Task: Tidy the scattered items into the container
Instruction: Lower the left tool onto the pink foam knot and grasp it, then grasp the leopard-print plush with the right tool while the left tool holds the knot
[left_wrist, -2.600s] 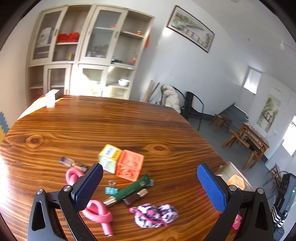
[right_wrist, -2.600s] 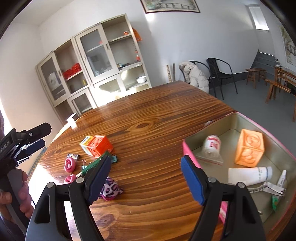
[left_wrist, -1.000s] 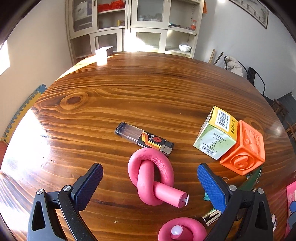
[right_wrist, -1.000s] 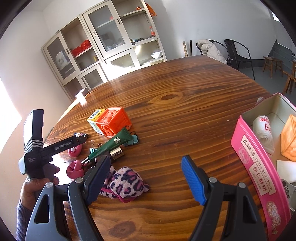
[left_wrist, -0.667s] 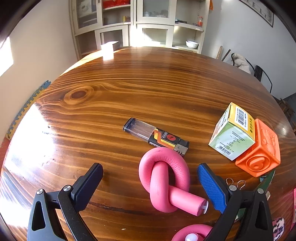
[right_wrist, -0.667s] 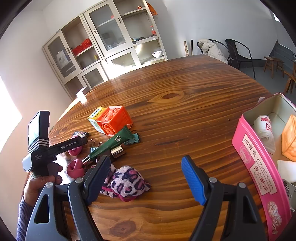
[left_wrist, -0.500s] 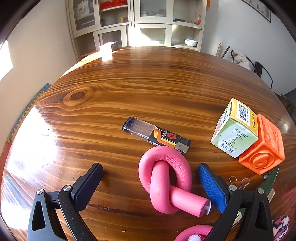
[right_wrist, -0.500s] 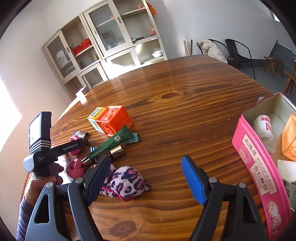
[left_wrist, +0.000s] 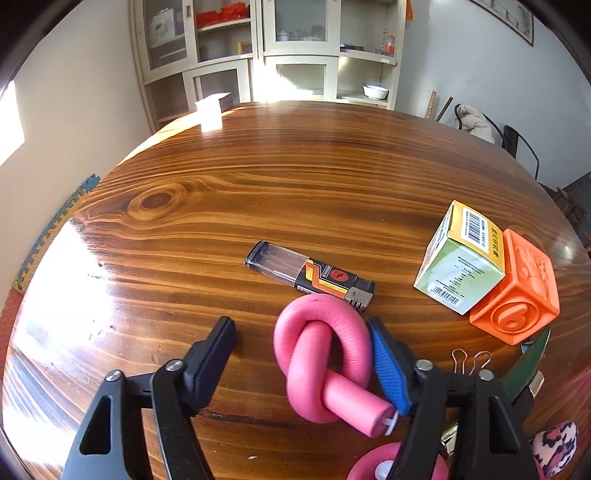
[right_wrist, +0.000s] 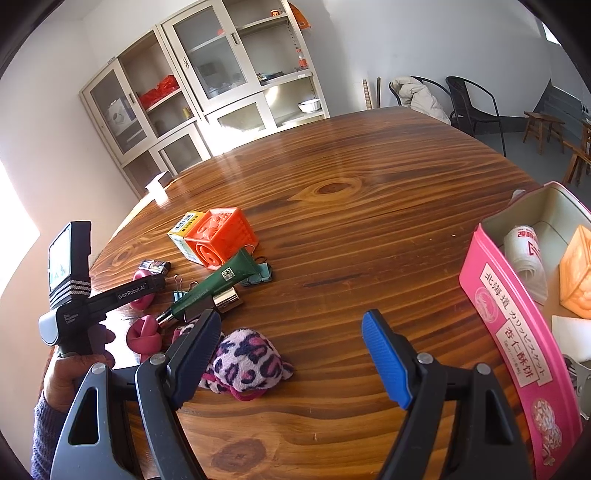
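Note:
A pink foam tube tied in a knot (left_wrist: 321, 354) lies on the wooden table (left_wrist: 295, 184) between the fingers of my left gripper (left_wrist: 299, 332). Its jaws are closing: the blue right pad (left_wrist: 384, 362) touches the knot, while the left finger (left_wrist: 218, 347) still stands apart from it. A second pink knot (left_wrist: 376, 461) lies just below. My right gripper (right_wrist: 291, 325) hovers open and empty over the table, its left finger above a leopard-print pouch (right_wrist: 247, 362). The pink tin container (right_wrist: 509, 325) stands at the right and holds a roll, an orange cube and a white tube.
A lighter (left_wrist: 310, 275) lies just beyond the knot. To its right are a green-and-yellow box (left_wrist: 458, 266), an orange cube (left_wrist: 517, 295), binder clips (left_wrist: 469, 360) and a green tube (right_wrist: 218, 284). A small white box (left_wrist: 210, 110) stands at the far edge.
My left gripper came down over the pink knot, and its jaws have narrowed until the right pad meets the knot. The right gripper has held still.

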